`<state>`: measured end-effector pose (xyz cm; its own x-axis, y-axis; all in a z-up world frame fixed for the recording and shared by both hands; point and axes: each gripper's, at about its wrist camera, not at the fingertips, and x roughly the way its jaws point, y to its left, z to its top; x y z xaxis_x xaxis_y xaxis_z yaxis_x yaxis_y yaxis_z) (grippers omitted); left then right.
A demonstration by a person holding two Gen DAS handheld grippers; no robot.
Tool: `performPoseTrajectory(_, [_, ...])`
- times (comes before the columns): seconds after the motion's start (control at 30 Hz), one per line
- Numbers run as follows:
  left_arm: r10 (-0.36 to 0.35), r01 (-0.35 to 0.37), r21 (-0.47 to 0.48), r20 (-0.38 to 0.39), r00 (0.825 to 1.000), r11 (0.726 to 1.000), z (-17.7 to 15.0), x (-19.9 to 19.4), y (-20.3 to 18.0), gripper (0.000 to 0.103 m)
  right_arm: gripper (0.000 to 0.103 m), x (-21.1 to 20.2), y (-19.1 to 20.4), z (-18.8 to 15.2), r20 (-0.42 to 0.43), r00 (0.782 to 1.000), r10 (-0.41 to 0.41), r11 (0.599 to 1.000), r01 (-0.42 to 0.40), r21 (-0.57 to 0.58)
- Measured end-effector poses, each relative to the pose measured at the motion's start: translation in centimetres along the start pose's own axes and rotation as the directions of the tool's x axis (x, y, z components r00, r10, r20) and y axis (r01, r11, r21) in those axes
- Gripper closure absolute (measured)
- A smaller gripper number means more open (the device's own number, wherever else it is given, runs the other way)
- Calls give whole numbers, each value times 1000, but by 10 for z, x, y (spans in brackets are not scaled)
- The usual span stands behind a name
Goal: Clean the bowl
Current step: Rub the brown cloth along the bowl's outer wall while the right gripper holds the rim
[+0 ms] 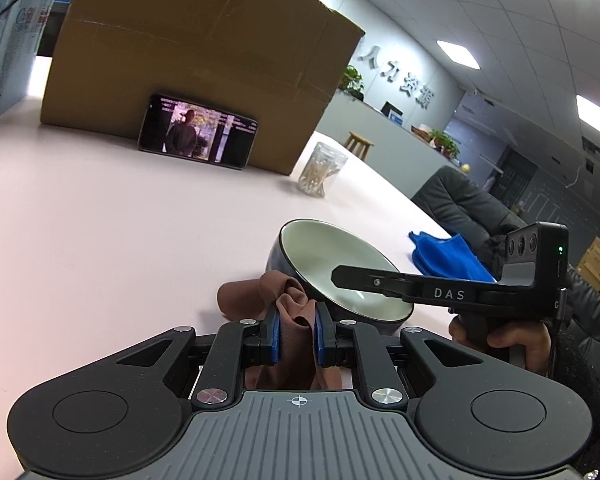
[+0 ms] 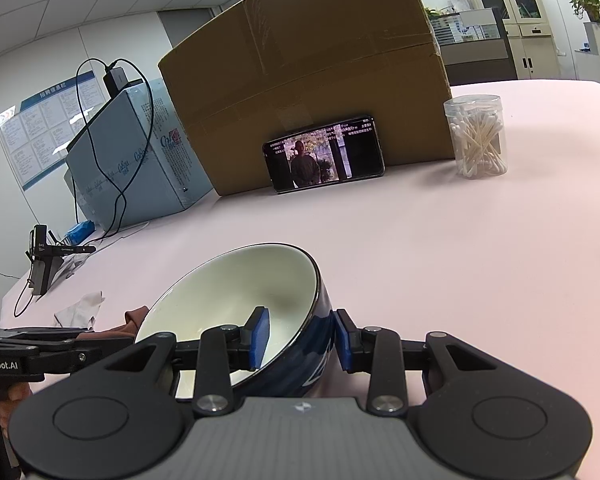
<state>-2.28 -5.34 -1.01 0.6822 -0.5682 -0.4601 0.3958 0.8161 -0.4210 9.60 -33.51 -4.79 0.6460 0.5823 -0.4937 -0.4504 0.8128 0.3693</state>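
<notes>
A bowl (image 2: 228, 292), white inside and dark blue outside, is tilted on its side over the pink table (image 2: 460, 264), its mouth facing left. My right gripper (image 2: 302, 336) is shut on the bowl's wall, with one blue pad (image 2: 260, 334) inside and the other against the outside. In the left wrist view the bowl (image 1: 324, 252) lies just ahead and to the right. My left gripper (image 1: 296, 320) is shut on a crumpled brown cloth (image 1: 256, 292), which bunches out in front of the pads beside the bowl's rim. The brown cloth (image 2: 134, 316) peeks out behind the bowl's left edge.
A large cardboard box (image 2: 308, 72) stands at the back with a phone (image 2: 324, 152) leaning on it. A jar of cotton swabs (image 2: 478, 138) stands to its right. A blue cloth (image 1: 444, 256), a white tissue (image 2: 80, 308), a spare gripper (image 2: 44, 258) and a cabled carton (image 2: 128, 160) are around.
</notes>
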Motion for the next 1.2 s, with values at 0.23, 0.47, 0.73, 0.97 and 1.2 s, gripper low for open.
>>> performPoseTrajectory(0.23, [-46, 48, 29, -54, 997, 998, 0, 3, -15, 89, 66, 0, 1, 0, 1, 1000, -3, 1000, 3, -5])
performPoseTrajectory(0.47, [28, -29, -28, -18, 999, 999, 7, -2, -2, 89, 66, -1, 4, -1, 3, 1000, -6, 1000, 6, -11])
performPoseTrajectory(0.73, [-5, 3, -42, -30, 1000, 999, 7, 0, -9, 89, 66, 0, 6, -1, 4, 1000, -14, 1000, 14, -19])
performPoseTrajectory(0.97, [2, -7, -58, -74, 997, 998, 3, 8, -13, 89, 66, -1, 6, -2, 6, 1000, -14, 1000, 14, -20])
performPoseTrajectory(1.2, [68, -71, -100, -36, 997, 992, 9, 2, 0, 89, 66, -2, 6, -2, 7, 1000, -13, 1000, 13, -21])
